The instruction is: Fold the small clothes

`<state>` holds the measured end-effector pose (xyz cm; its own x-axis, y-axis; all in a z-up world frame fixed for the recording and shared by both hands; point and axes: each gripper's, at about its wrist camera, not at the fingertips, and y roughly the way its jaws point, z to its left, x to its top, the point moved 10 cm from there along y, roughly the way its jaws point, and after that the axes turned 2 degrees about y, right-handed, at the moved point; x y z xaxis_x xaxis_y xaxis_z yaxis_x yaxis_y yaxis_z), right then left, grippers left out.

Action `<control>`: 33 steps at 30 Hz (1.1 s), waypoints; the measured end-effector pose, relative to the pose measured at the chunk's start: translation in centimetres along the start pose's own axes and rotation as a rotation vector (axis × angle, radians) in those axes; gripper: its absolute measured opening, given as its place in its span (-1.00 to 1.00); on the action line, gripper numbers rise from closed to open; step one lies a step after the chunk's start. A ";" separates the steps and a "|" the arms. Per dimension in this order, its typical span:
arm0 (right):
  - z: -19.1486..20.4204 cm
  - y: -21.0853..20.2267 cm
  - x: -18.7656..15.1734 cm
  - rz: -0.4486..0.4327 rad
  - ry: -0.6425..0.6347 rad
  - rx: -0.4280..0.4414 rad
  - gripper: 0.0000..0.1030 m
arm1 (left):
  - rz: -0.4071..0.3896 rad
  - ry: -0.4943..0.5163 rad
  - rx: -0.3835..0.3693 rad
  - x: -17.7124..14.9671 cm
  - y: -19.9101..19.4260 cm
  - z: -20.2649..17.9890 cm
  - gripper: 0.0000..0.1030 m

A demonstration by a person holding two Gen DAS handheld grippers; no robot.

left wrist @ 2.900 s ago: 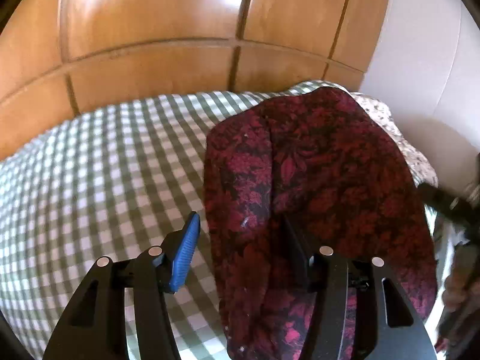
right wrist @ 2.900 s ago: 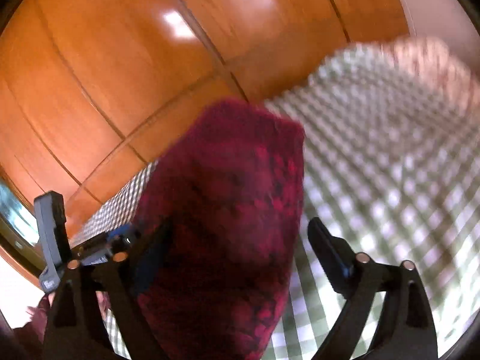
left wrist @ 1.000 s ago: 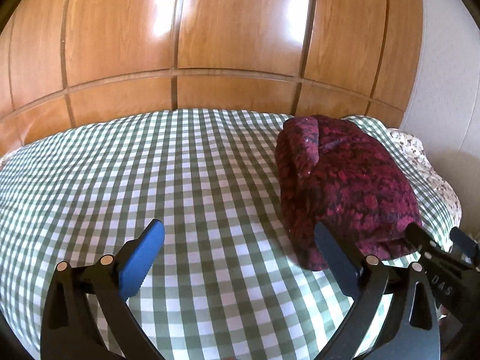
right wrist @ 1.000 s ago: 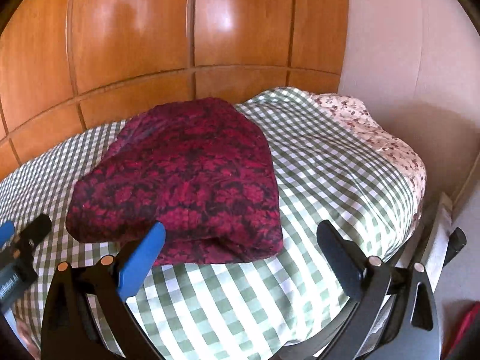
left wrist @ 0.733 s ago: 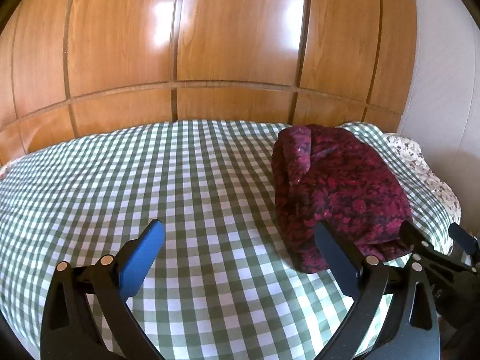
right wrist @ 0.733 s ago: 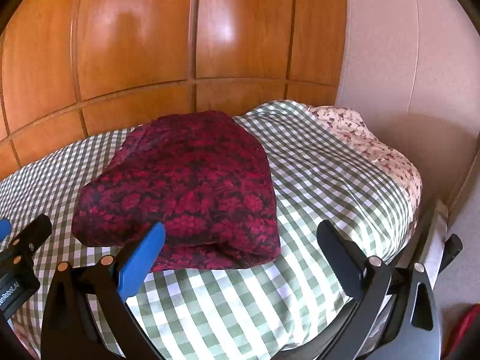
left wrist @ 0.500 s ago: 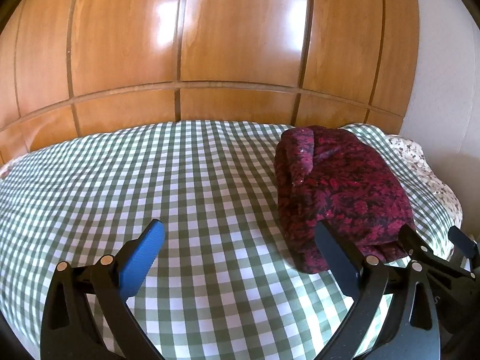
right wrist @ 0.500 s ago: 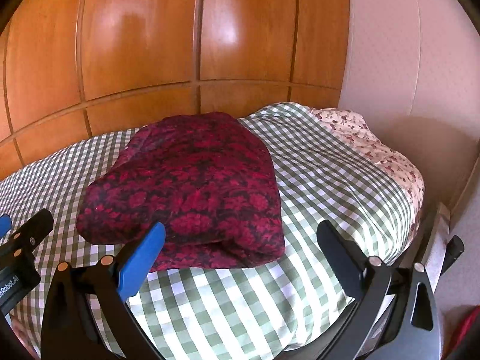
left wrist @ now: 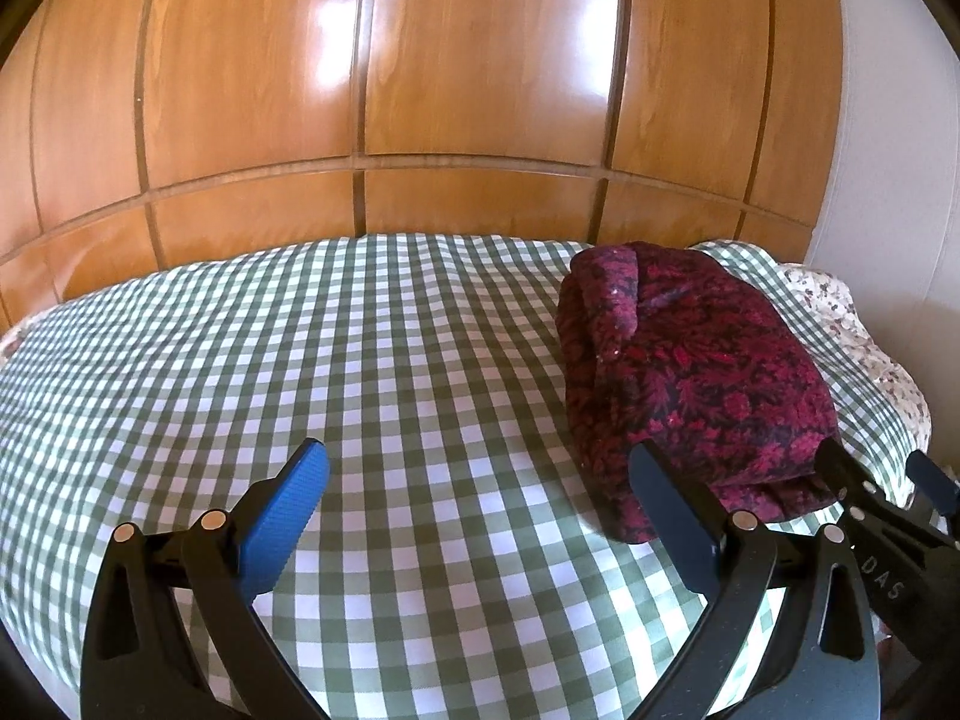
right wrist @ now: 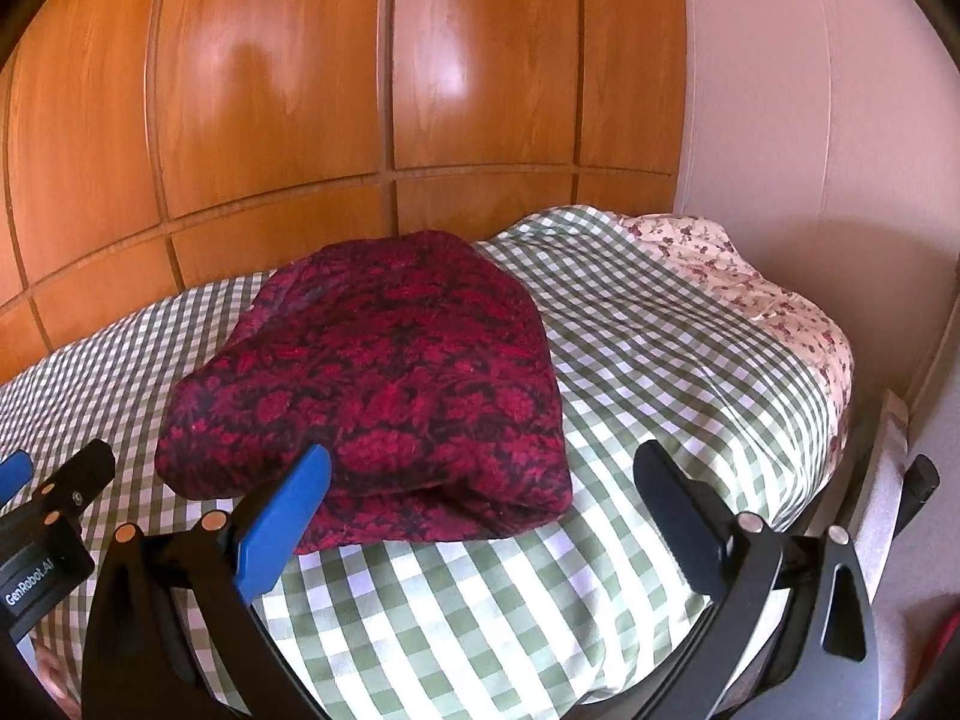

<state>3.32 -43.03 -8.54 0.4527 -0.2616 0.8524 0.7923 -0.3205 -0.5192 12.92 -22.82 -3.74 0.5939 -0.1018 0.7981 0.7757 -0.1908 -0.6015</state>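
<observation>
The folded red floral garment lay on the checked bed, far right. The left tool and right tool hovered near, both gaping, empty.

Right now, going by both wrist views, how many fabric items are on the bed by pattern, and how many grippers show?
Red-and-black floral garment, folded: 1
Green-and-white checked cover: 1
Cream floral bedding at the far corner: 1
Grippers, fingers apart, holding nothing: 2, the left gripper and the right gripper
Total: 5
</observation>
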 end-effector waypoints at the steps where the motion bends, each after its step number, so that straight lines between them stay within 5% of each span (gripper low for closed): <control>1: 0.1 0.1 -0.2 0.006 -0.003 0.000 0.96 | 0.002 0.000 -0.003 0.0 0.1 0.0 0.92; 33: 0.5 0.0 -0.1 0.000 0.002 0.014 0.96 | -0.018 0.020 -0.011 0.4 -1.2 0.0 0.92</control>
<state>3.47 -42.58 -8.57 0.4521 -0.2632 0.8523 0.7981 -0.3075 -0.5182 12.24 -22.61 -2.66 0.5755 -0.1178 0.8092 0.7836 -0.2038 -0.5869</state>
